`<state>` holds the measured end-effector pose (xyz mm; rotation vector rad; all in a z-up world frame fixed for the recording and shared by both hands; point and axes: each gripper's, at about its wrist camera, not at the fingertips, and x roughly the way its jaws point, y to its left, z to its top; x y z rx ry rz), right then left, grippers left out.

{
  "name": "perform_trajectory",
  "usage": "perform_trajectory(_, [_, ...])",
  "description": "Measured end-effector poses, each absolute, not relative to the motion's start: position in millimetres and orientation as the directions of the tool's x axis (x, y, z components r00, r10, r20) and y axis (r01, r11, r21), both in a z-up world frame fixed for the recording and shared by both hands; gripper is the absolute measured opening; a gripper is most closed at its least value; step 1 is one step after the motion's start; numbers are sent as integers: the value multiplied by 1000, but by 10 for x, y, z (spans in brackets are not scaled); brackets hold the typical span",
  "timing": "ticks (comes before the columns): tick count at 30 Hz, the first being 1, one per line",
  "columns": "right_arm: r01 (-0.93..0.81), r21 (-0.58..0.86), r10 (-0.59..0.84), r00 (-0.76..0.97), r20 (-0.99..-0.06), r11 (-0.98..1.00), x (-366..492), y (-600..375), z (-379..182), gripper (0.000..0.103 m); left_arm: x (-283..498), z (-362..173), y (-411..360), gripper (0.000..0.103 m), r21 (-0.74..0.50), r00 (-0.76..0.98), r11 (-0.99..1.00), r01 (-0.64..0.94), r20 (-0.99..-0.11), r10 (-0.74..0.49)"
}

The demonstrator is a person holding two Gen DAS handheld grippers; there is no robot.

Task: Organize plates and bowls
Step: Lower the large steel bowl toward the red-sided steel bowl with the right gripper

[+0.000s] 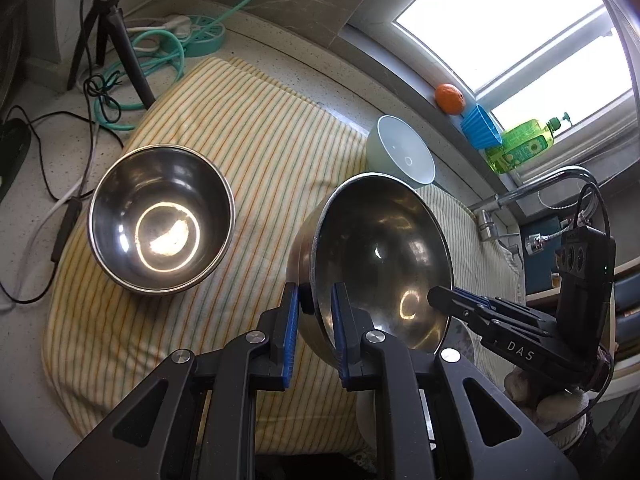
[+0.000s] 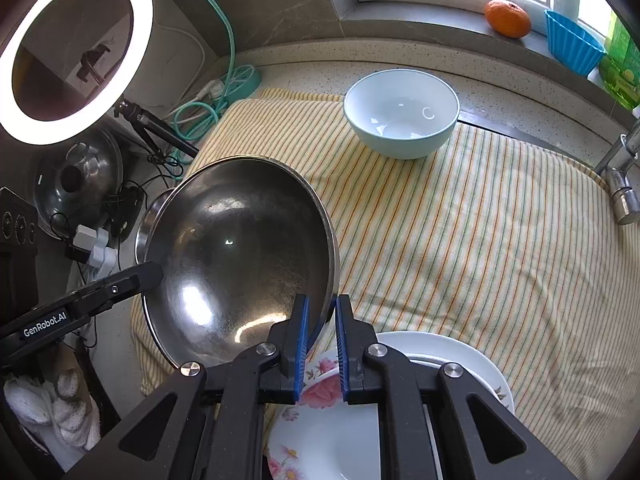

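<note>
Both cameras ride just behind their tongs and look steeply down along them at the desk, close enough that the black arms fill the bottom of each picture.

The left wrist view sits to the left and faces across the striped cloth [image 1: 248, 128] toward the window [image 1: 512, 28] at upper right, with the right tongs [image 1: 434, 294] reaching in from its right edge.

The right wrist view faces the same window wall from further right, with the left tongs [image 2: 154, 270] entering from its left.

Both views share the tilted steel bowl [image 1: 384, 256] [image 2: 240, 256], the pale bowl [image 1: 404, 152] [image 2: 400, 112], the cloth and the orange [image 1: 450, 98] [image 2: 507, 18] on the sill.
</note>
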<state>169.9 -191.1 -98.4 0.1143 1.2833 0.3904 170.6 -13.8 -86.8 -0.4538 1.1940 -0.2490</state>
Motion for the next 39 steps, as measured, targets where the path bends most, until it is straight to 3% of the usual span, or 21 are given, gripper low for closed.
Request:
perform_trajectory(18, [-273,288,333,133,-934,918,1517,-1600,-1322,12,1416,-1113,102,14,-442,287,892,-96,-870,-400])
perform_trajectory(39, [-318,262,322,151,-935,911,1490,-1460,-1280,15,1347,-1035,155,14,-402,317,912,-78,-878,-360])
